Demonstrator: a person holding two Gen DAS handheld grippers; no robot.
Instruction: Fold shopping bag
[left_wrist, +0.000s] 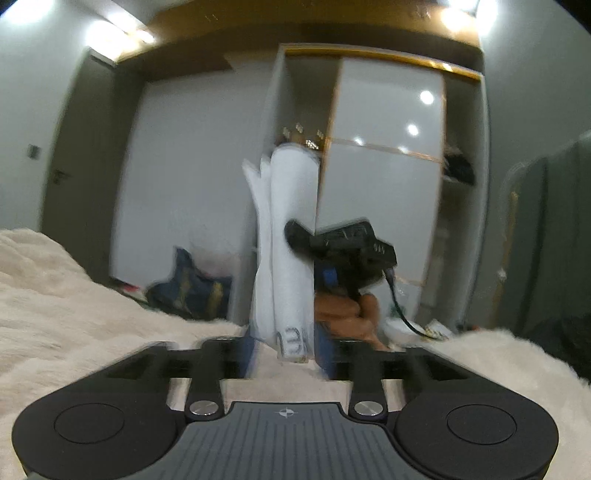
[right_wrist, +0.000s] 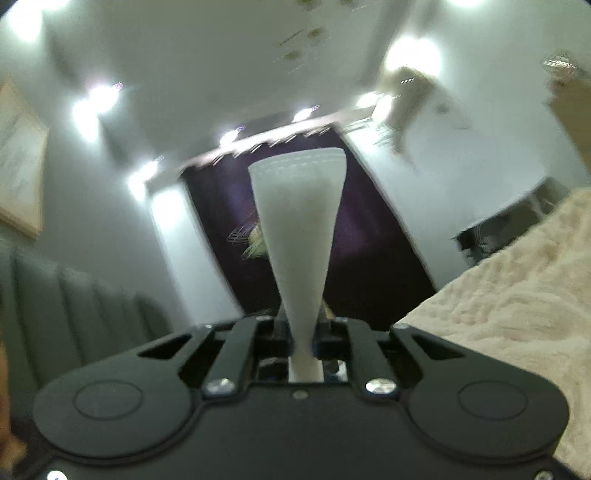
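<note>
Right gripper (right_wrist: 303, 347) tilts upward, pinching white shopping bag (right_wrist: 299, 221) upright.

Shopping bag (left_wrist: 291, 236): white woven cloth, matt, slightly coarse weave, with a stitched hem along its top edge; dark printed marks near the lower end. Right gripper (right_wrist: 304, 345): matt black plastic body with bright metal screw heads, pinched on the cloth. Left gripper (left_wrist: 286, 354): matt black plastic, ribbed grey panel, polished metal pins. Bed cover (left_wrist: 66, 295): cream plush fabric, fuzzy and uneven. Wardrobe door (left_wrist: 388, 147): glossy white panel, reflecting lamps, with gold-coloured trim. Headboard (right_wrist: 74, 306): grey padded upholstery, matt.
</note>
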